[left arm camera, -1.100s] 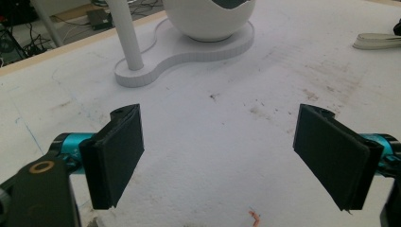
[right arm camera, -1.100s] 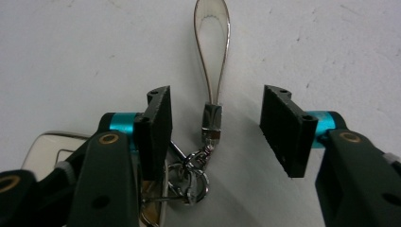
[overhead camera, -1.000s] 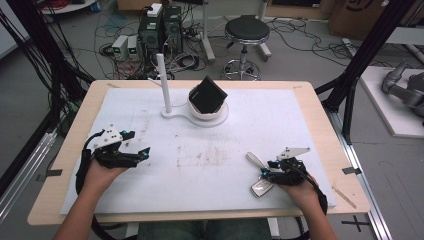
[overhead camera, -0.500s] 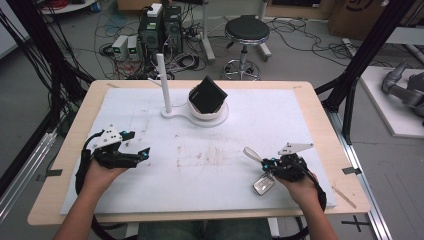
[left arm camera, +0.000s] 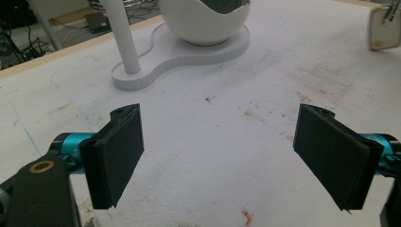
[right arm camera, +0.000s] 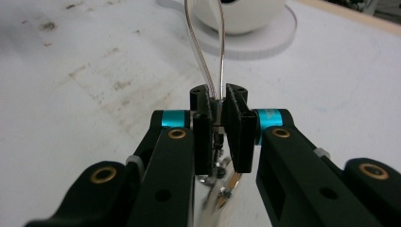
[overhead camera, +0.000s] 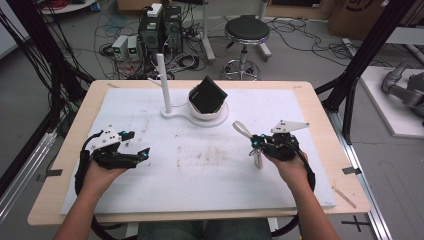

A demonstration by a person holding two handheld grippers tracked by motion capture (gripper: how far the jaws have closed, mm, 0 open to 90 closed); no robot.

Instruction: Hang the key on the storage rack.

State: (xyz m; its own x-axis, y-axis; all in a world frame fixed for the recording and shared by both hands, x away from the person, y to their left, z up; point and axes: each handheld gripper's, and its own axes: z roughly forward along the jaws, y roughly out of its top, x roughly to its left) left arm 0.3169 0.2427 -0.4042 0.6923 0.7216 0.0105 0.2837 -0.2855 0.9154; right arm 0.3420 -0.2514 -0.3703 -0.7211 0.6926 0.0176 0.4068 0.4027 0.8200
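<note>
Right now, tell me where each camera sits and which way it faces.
High view: above the person's side, looking forward and down on the table; both forearms and tools show.
Left gripper view: rides the left tool, jaws wide apart, facing the white stand.
Right gripper view: rides the right tool, shut on a metal loop.
All share the stand.

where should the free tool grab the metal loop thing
On the wire loop sticking out past the right tool, coming from the left tool's side. The loop is narrow, stands clear of the table and its lower end is already clamped.
</note>
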